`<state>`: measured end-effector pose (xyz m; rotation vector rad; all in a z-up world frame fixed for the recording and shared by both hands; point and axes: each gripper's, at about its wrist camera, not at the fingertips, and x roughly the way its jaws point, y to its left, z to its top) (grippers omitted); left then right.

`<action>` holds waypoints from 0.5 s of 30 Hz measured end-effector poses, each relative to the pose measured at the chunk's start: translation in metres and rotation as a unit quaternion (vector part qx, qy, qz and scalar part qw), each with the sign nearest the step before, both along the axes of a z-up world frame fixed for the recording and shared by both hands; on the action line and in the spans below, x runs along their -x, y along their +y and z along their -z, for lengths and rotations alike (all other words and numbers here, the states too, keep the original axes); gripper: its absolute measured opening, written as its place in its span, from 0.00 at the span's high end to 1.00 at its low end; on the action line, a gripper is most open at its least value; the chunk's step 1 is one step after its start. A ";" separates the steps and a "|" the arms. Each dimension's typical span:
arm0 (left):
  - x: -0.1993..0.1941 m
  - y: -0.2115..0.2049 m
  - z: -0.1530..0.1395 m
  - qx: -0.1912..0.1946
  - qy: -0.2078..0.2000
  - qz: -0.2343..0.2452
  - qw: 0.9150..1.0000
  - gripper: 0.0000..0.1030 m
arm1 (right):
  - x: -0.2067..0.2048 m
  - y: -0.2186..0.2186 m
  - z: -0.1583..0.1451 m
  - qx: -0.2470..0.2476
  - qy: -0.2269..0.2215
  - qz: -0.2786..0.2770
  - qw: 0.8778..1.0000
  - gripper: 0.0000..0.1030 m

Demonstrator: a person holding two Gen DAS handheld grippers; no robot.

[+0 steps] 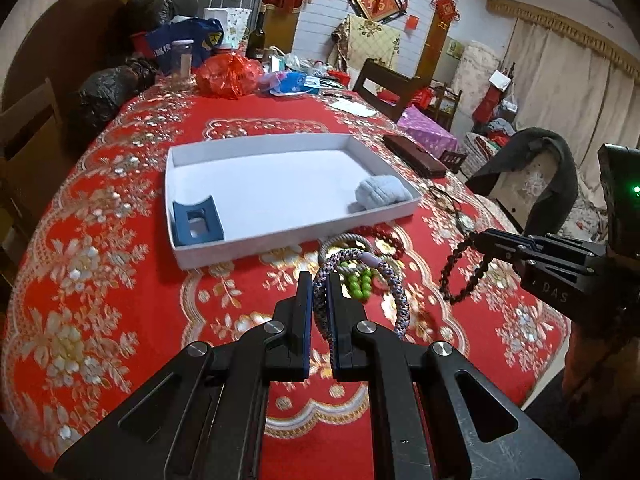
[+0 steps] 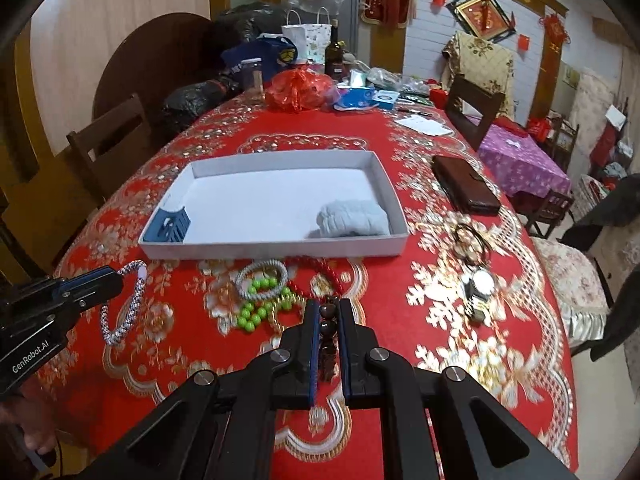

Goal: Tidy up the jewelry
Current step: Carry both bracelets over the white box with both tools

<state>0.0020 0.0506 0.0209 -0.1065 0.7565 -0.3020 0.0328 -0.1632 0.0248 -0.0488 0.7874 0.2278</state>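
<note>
Landmark: white tray (image 1: 256,242) on the red-clothed counter (image 1: 120,280). All places given from it.

Left claw (image 1: 320,292): pinching a braided cord bracelet (image 1: 394,280) between its pads, loop hanging off to the claw's right, lifted clear of the cloth just short of the tray's near wall. In the right wrist view the same bracelet (image 2: 128,304) dangles off the tray's near-left corner.

Right claw (image 2: 329,308): pressed together on a dark bead bracelet (image 2: 329,328); from the left camera the strand (image 1: 464,268) hangs below the claw (image 1: 478,238), off the tray's near-right corner.

Still on the cloth, against the tray's near wall: a green bead bracelet (image 2: 256,304), a grey cord bracelet (image 2: 262,276), a red bead strand (image 2: 320,270). A watch (image 2: 478,288) lies well right of the tray.

Inside the tray: a blue stand (image 2: 172,228) in the near-left corner, a pale folded cloth (image 2: 352,218) at the near-right.

Judgement: both loads lie on the near side of the tray, so the coming move is forward over the near wall. Tray's long axis runs left to right; the left claw sits nearer the open middle, the right nearer the cloth end.
</note>
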 end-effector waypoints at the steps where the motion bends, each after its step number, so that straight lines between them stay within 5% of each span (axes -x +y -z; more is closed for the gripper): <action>1: -0.004 0.001 -0.001 -0.001 0.001 -0.004 1.000 0.95 | -0.005 0.000 -0.001 -0.005 0.002 -0.003 1.000 0.92; 15: -0.049 -0.014 -0.024 -0.012 -0.016 -0.007 1.000 0.95 | -0.064 0.001 -0.029 -0.030 -0.013 -0.024 0.999 0.92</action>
